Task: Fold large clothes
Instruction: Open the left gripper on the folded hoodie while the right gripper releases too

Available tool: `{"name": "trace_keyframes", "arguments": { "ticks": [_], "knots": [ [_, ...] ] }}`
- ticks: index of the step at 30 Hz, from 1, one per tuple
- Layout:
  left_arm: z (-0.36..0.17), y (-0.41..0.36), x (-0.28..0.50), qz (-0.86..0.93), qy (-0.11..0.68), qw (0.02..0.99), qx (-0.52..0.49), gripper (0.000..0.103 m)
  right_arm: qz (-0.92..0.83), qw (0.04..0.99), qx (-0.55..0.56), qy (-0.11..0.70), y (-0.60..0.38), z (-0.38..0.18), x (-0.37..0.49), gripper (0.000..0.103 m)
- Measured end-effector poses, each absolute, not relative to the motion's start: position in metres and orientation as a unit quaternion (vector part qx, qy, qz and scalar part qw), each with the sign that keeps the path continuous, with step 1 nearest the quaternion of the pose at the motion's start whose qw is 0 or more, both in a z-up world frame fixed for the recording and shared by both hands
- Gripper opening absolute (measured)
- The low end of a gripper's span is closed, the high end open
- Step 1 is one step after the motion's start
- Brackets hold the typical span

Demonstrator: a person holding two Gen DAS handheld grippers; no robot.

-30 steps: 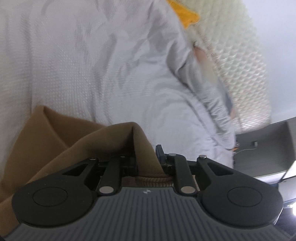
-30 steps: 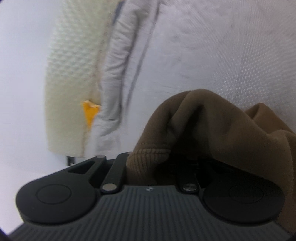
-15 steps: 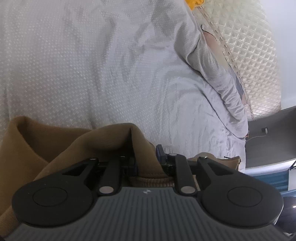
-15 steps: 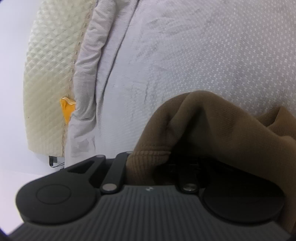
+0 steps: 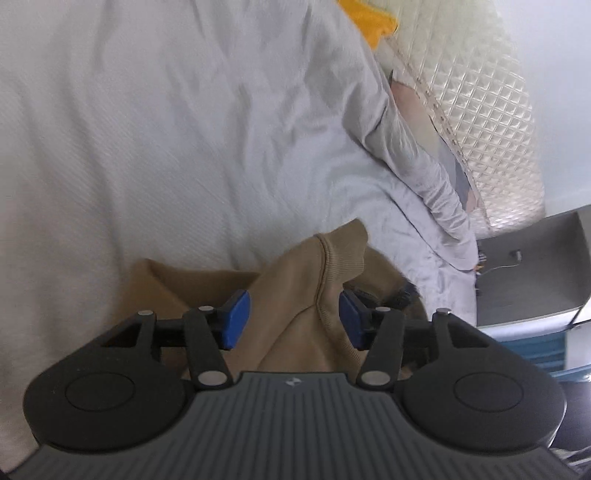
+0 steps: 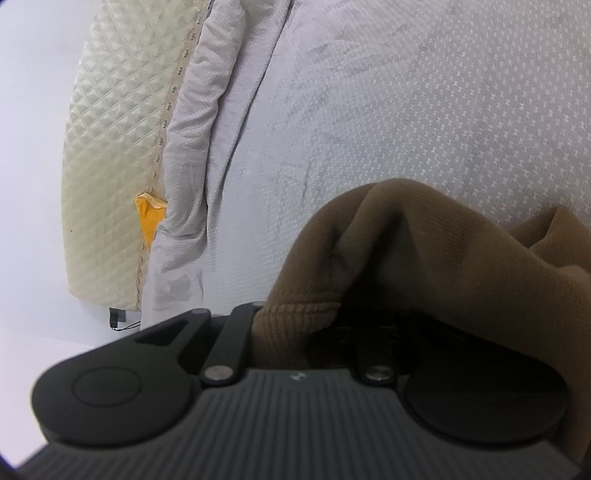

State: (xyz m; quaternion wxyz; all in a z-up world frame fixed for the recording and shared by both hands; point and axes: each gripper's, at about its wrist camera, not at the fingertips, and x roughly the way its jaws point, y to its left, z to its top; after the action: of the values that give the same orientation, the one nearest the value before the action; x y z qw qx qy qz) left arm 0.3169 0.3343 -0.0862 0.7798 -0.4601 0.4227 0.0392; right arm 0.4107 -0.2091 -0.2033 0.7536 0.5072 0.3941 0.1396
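A brown sweatshirt (image 5: 295, 273) lies bunched on the white bed sheet (image 5: 166, 129). In the left wrist view its ribbed hem stands up between the blue pads (image 5: 236, 319) of my left gripper (image 5: 293, 319). The jaws are opening and the pads stand clear of the cloth on both sides. In the right wrist view the same brown sweatshirt (image 6: 406, 251) drapes over my right gripper (image 6: 314, 325), which is shut on a ribbed edge. Cloth hides its fingertips.
The rumpled sheet (image 6: 406, 110) covers the bed. A cream quilted mattress edge (image 5: 480, 110) (image 6: 110, 147) runs along its side, with a yellow cloth (image 5: 369, 22) (image 6: 147, 218) tucked against it. A grey shelf (image 5: 528, 269) with a cable stands past the bed's corner.
My left gripper's jaws have spread apart and let go of the brown hem, baring the blue pads, and the left hand has shifted over the bed. The right gripper keeps its grip.
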Motion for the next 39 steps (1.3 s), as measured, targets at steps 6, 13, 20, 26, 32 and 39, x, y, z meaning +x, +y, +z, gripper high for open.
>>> {"name": "trace_keyframes", "arguments": {
  "ticks": [6, 13, 20, 26, 32, 39],
  "knots": [
    [-0.04, 0.267, 0.274, -0.016, 0.369, 0.836, -0.406, 0.059, 0.142, 0.749, 0.513, 0.395, -0.209, -0.204, 0.411, 0.019],
    [-0.016, 0.121, 0.269, -0.131, 0.377, 0.877, -0.268, 0.058, 0.145, 0.746, 0.515, 0.396, -0.211, -0.204, 0.409, 0.019],
    [-0.056, 0.055, 0.289, -0.053, 0.443, 0.881, -0.156, 0.034, 0.152, 0.742, 0.52, 0.396, -0.213, -0.204, 0.409, 0.02],
    [-0.077, 0.062, 0.293, -0.015, 0.441, 0.878, -0.188, 0.016, 0.168, 0.73, 0.52, 0.41, -0.221, -0.199, 0.406, 0.021],
    [-0.078, 0.056, 0.29, -0.004, 0.441, 0.879, -0.181, 0.015, 0.19, 0.725, 0.507, 0.425, -0.235, -0.183, 0.392, 0.025],
    [-0.077, 0.058, 0.286, -0.011, 0.43, 0.886, -0.175, 0.015, 0.209, 0.735, 0.51, 0.396, -0.269, -0.152, 0.35, 0.067]
  ]
}}
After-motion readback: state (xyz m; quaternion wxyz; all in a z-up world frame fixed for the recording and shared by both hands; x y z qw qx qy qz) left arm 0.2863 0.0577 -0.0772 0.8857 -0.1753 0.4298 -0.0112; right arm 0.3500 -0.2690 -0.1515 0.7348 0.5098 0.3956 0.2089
